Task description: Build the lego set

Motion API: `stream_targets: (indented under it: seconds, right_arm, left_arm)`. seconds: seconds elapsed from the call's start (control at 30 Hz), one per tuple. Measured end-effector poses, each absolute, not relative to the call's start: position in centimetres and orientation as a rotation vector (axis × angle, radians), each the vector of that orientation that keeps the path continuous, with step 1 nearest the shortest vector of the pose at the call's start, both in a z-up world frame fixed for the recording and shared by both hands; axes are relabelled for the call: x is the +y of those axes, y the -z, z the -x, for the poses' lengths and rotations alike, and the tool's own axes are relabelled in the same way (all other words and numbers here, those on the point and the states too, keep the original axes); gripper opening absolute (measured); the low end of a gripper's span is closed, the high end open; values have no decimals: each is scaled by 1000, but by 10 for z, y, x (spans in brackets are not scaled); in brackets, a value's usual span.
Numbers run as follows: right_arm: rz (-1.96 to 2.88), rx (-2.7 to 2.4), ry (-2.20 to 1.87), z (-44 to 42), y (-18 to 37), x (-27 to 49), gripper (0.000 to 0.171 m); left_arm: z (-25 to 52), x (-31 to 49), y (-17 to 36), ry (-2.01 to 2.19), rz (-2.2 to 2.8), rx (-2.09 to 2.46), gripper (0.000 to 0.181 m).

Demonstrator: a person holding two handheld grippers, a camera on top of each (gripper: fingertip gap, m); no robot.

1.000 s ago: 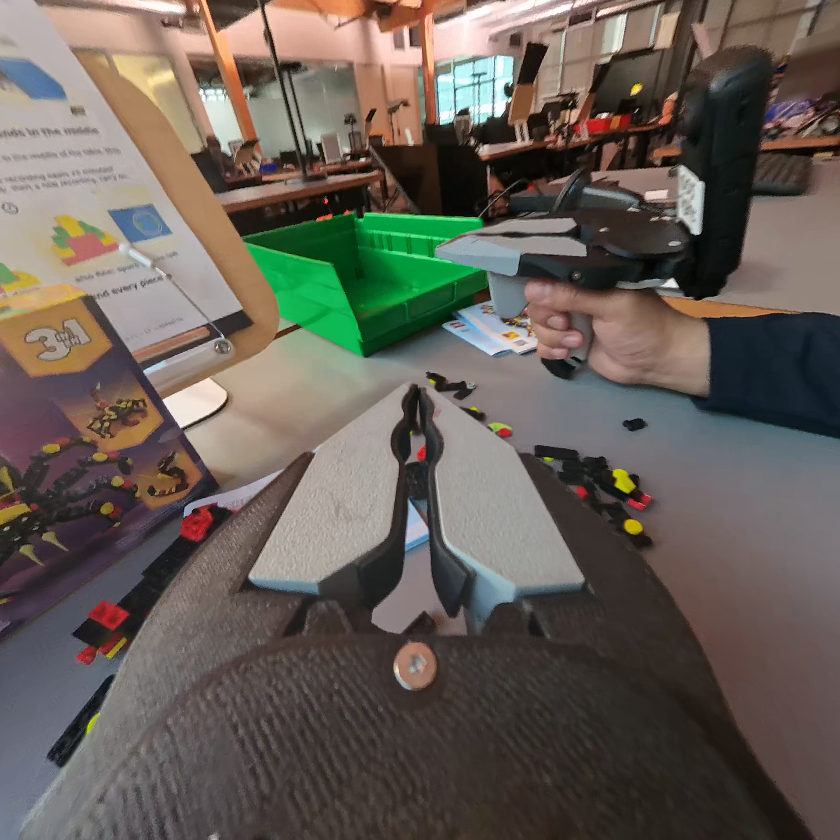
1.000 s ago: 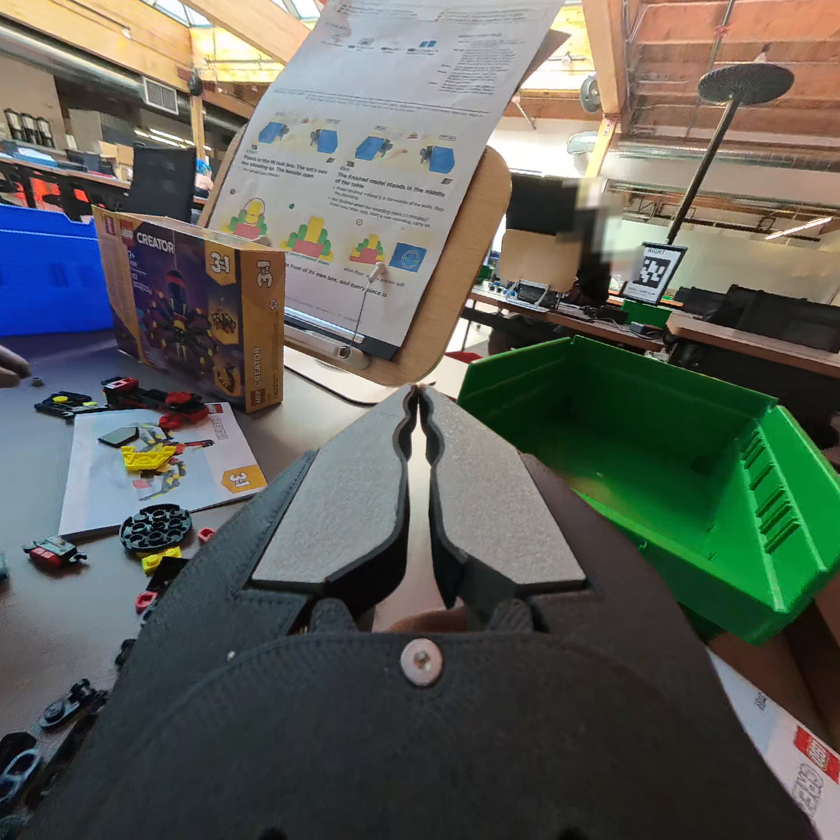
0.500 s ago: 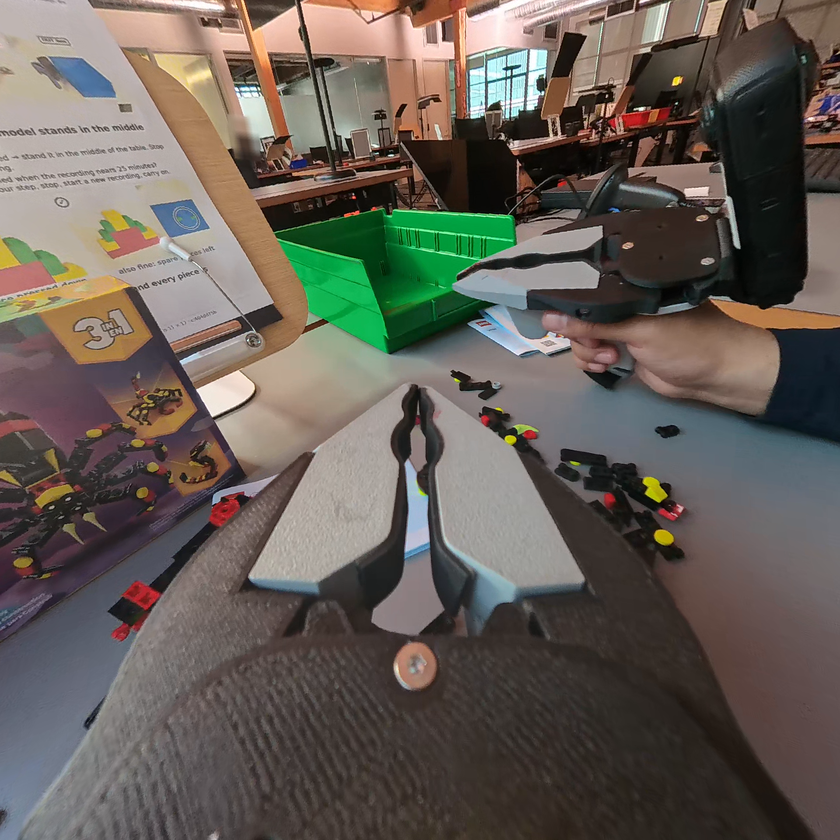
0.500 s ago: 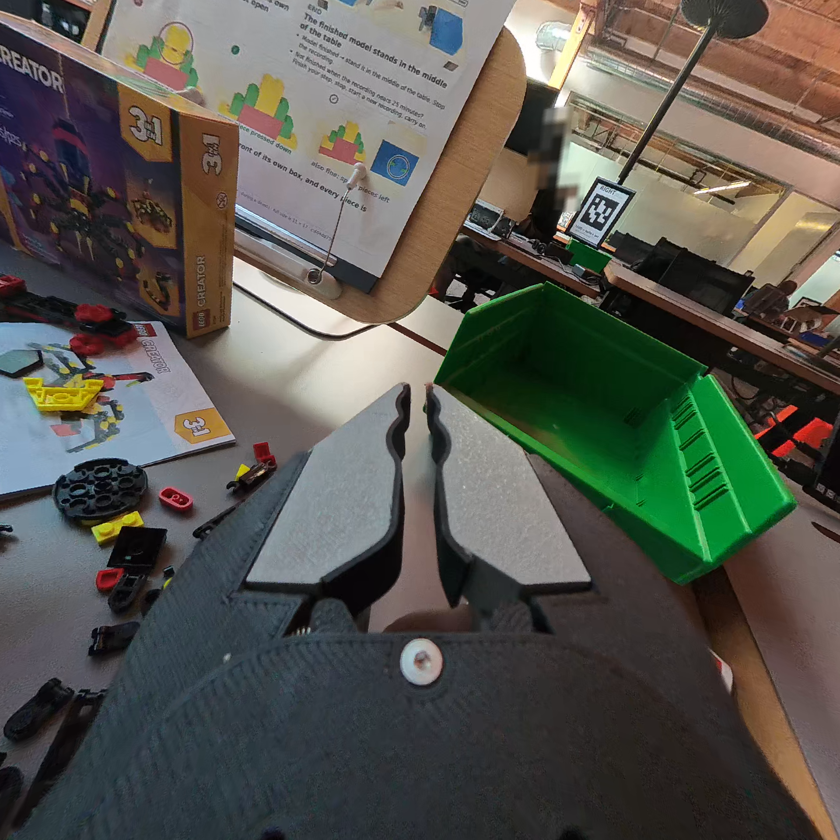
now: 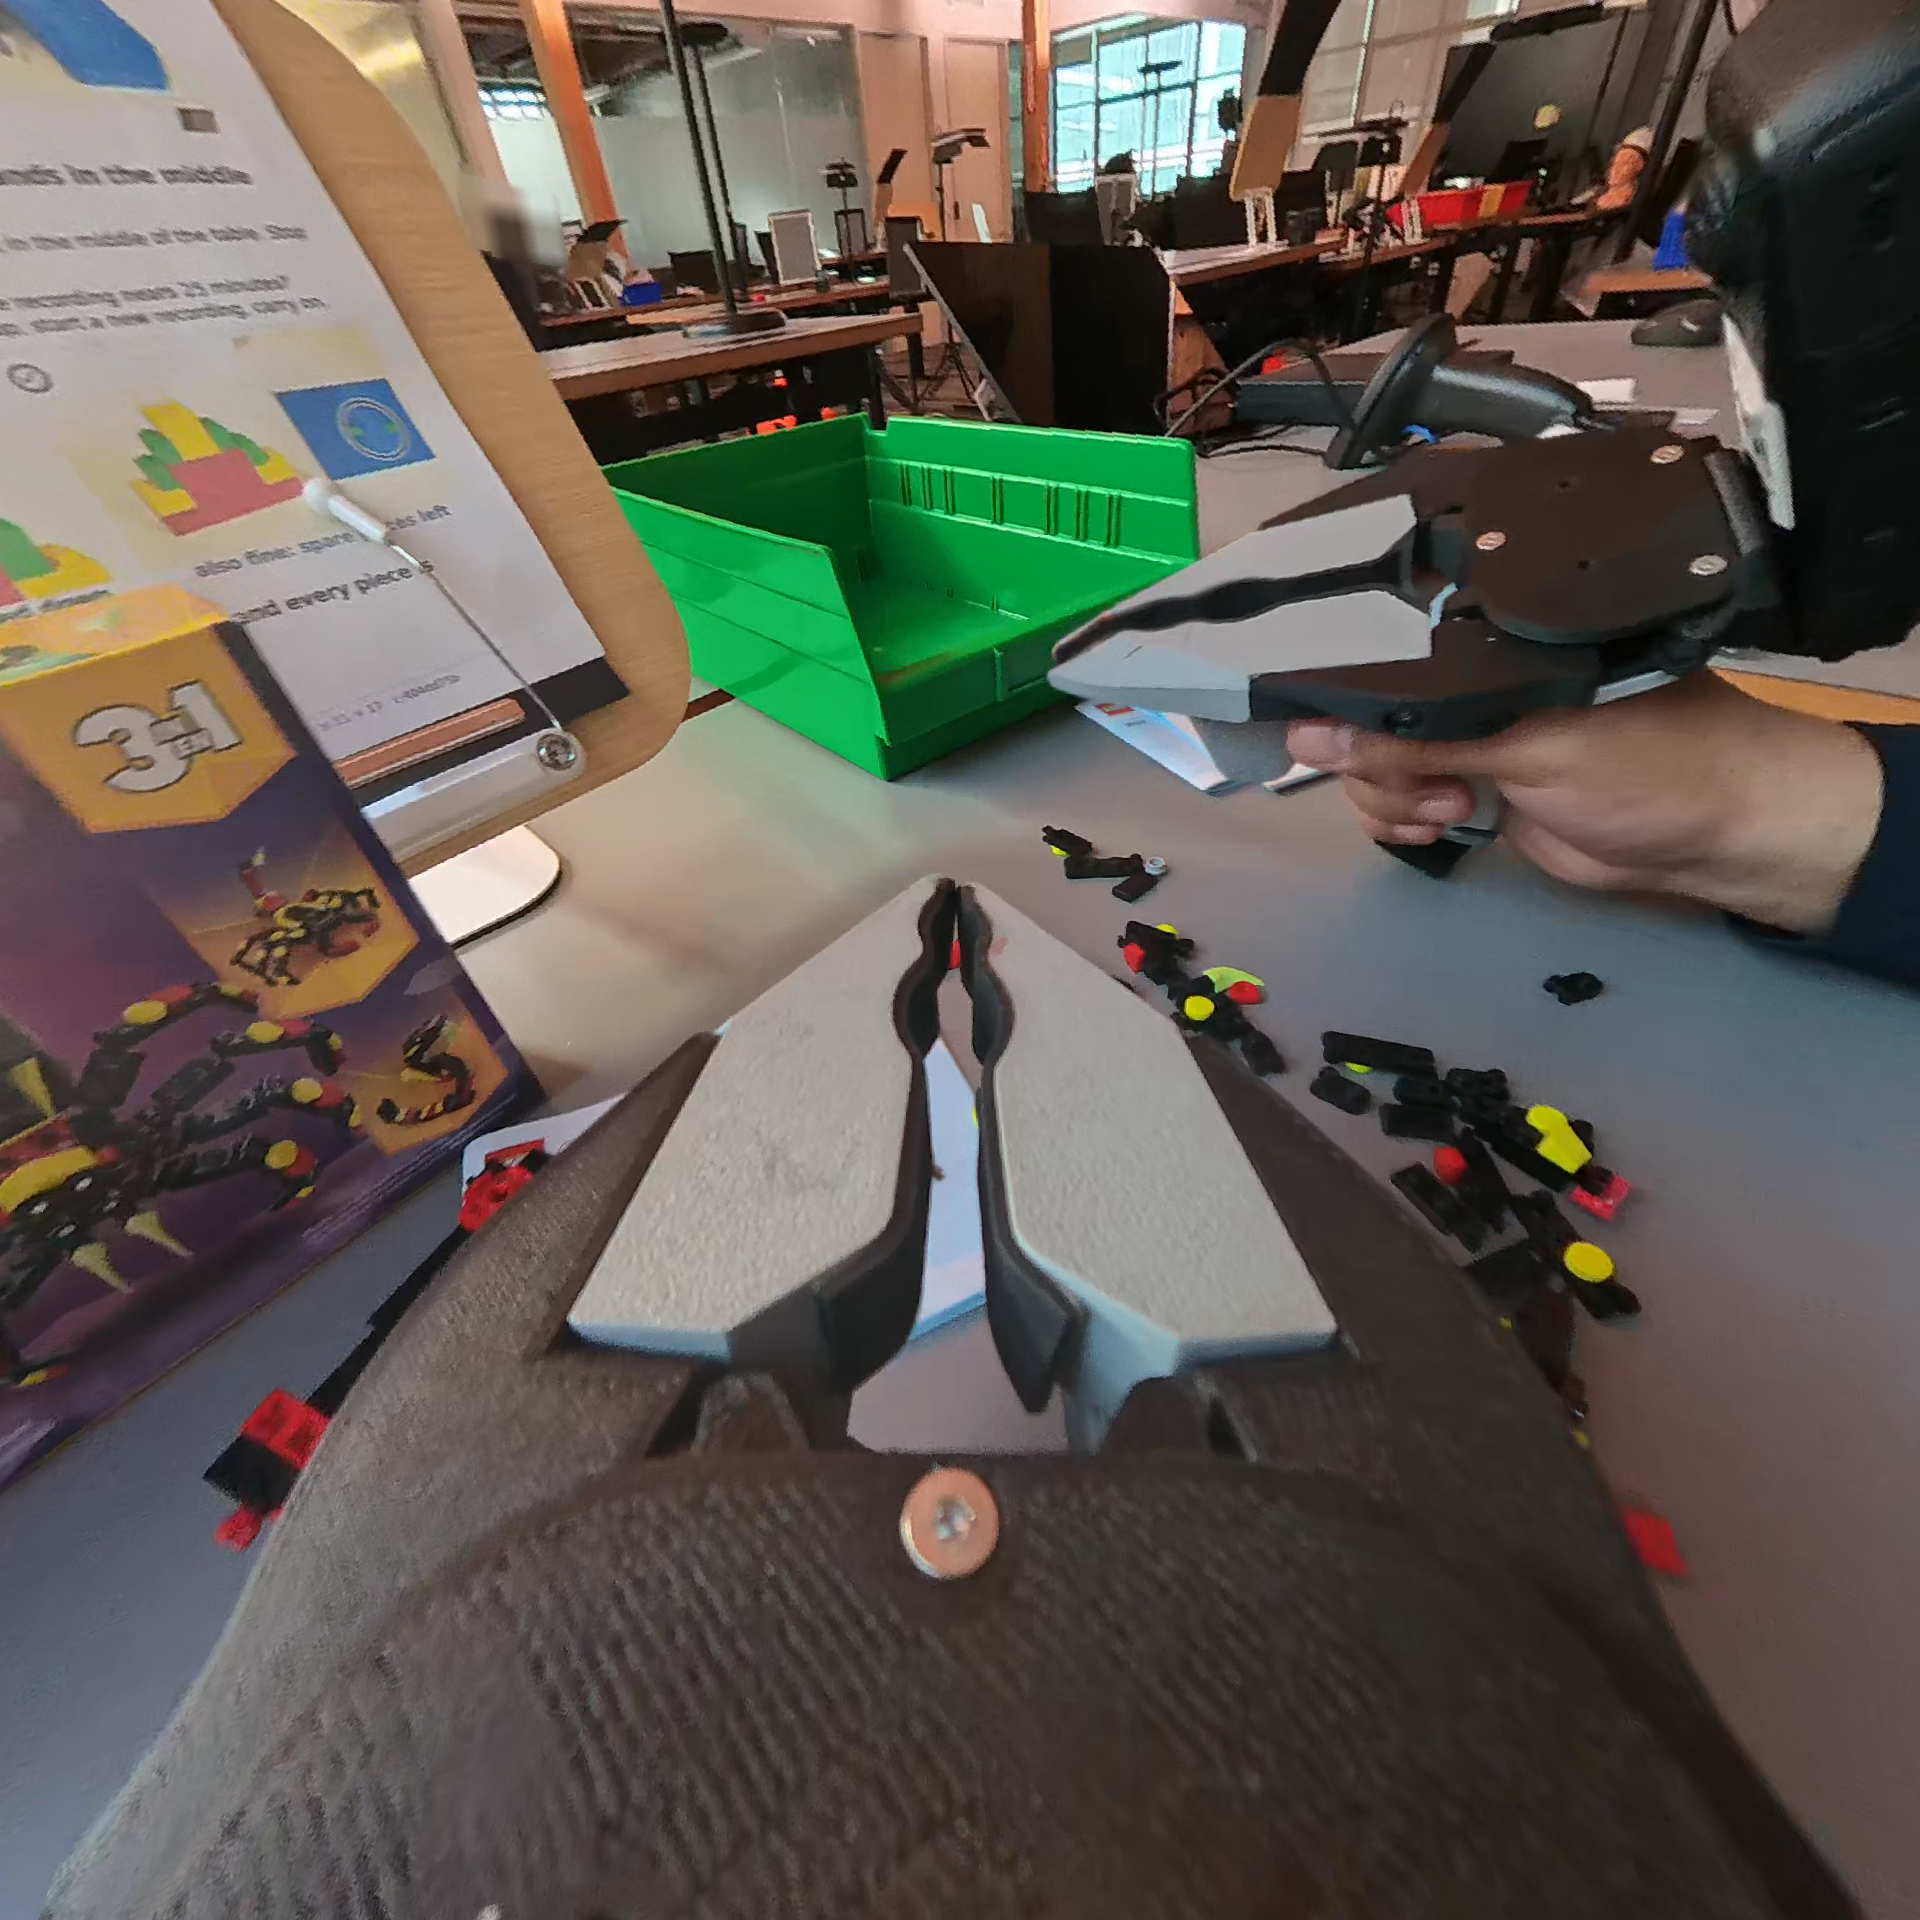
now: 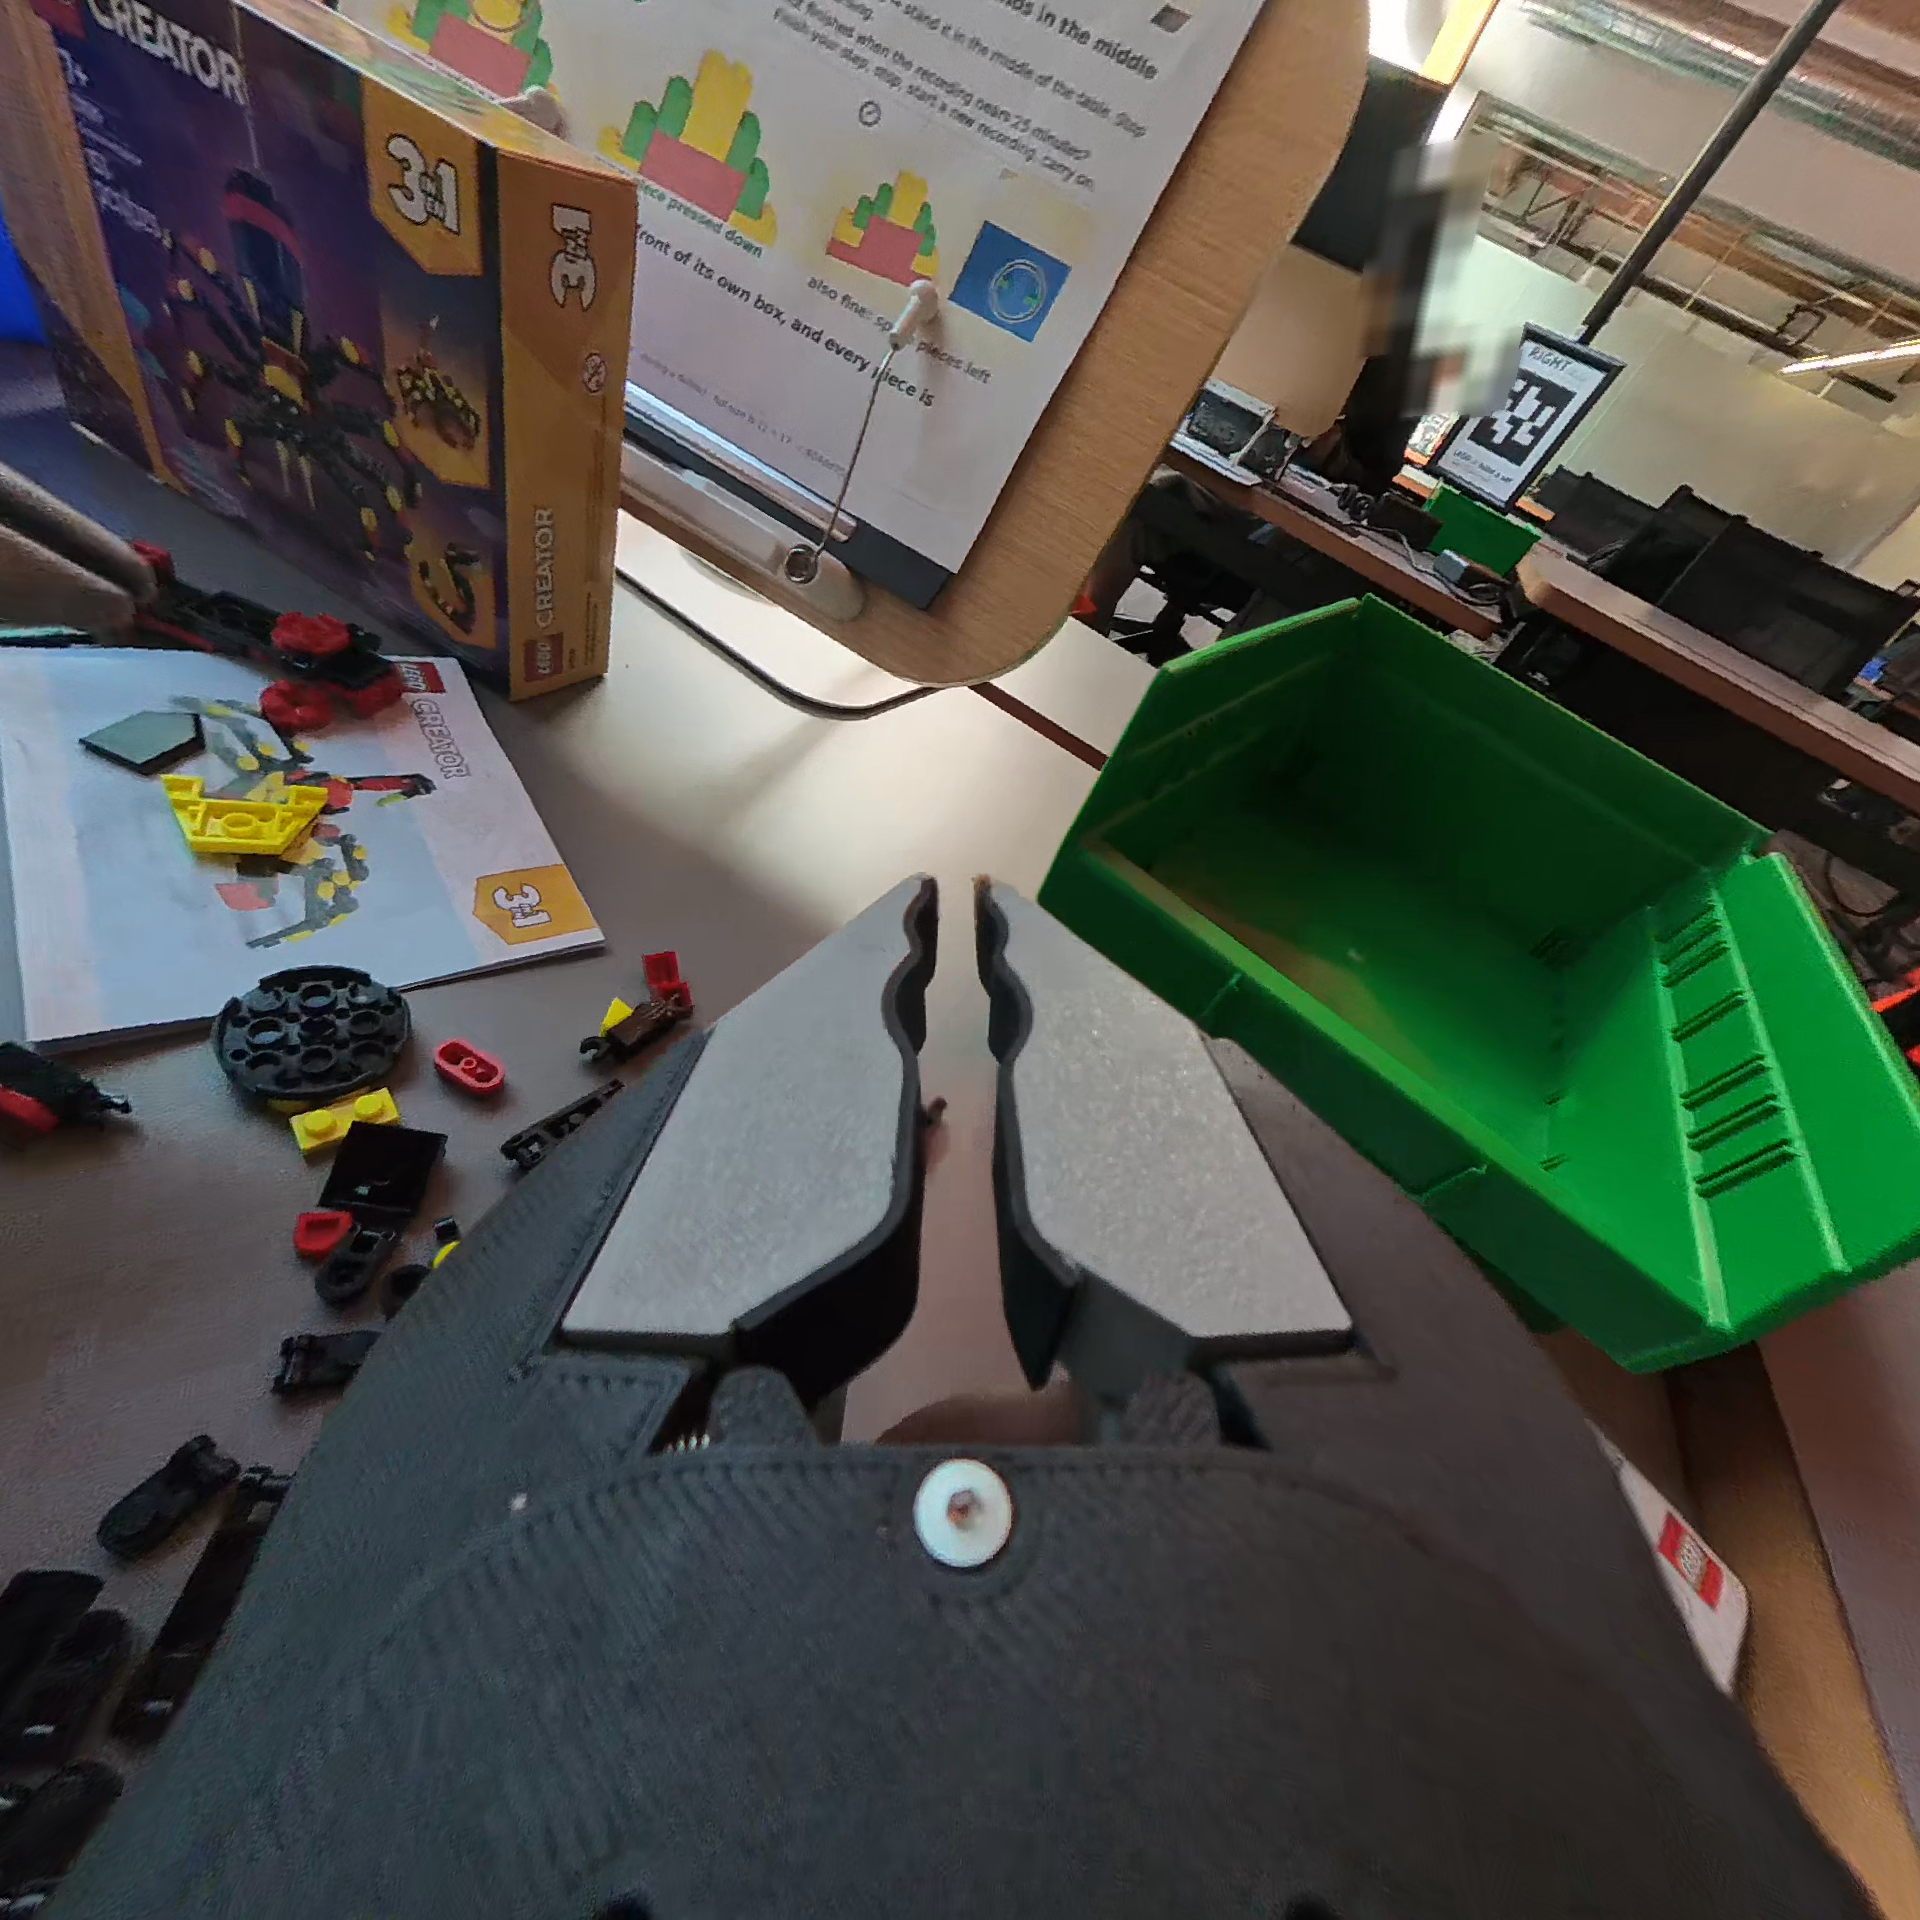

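Above the loose pieces (image 6: 358, 1153), right tongs (image 6: 954, 894) now slightly parted, left tongs (image 5: 954, 902) pressed together, empty.

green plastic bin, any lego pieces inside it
No, the green plastic bin shows only its bare floor and ribbed walls; the loose lego pieces lie on the grey table.

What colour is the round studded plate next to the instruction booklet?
Black; the round plate shows best in the right wrist view.
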State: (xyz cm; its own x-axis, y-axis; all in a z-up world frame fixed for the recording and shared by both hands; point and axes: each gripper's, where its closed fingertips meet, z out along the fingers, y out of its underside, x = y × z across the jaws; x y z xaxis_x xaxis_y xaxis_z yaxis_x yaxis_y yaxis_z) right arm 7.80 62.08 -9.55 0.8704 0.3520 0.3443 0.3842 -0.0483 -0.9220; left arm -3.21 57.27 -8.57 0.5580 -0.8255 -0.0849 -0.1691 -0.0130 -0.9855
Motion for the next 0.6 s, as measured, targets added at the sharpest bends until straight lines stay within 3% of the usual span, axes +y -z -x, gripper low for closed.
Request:
stream_targets:
  seconds: [0.6]
  right_arm:
    - [1856,-886,-411,-25,133,580,19]
  left_arm:
    - [27,559,88,702,1504,968,0]
